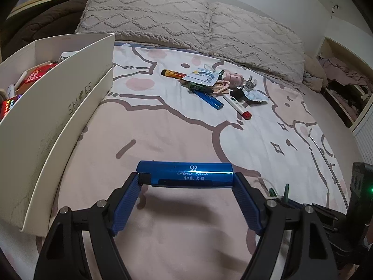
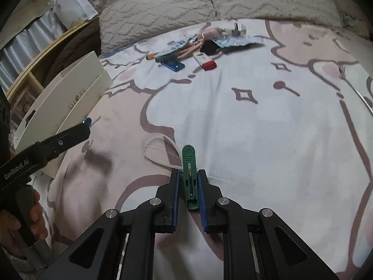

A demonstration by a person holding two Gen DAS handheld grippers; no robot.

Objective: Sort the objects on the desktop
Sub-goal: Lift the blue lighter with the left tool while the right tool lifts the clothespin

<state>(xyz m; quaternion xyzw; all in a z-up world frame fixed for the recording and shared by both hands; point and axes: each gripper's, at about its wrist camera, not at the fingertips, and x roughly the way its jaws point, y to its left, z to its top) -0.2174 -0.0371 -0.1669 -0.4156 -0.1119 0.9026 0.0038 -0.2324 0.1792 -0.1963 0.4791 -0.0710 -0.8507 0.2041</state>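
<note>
My left gripper (image 1: 186, 178) is shut on a shiny blue lighter (image 1: 185, 173), held crosswise above the bedsheet. My right gripper (image 2: 189, 175) is shut on a green clothes peg (image 2: 190, 176), which points forward; a white loop of cord (image 2: 160, 151) lies on the sheet just beyond it. A pile of small objects (image 1: 209, 84) lies farther up the bed: an orange-black marker (image 1: 173, 72), a blue pen (image 1: 208, 98), a white marker with a red cap (image 1: 237, 106), packets and a pink item. The pile also shows in the right wrist view (image 2: 198, 46).
A white shoebox (image 1: 70, 107) holding several items stands at the left; it also shows in the right wrist view (image 2: 70, 102). Beige pillows (image 1: 186, 23) line the head of the bed. A metal fork (image 2: 349, 81) lies at the right. The left gripper's body (image 2: 46, 144) reaches in from the left.
</note>
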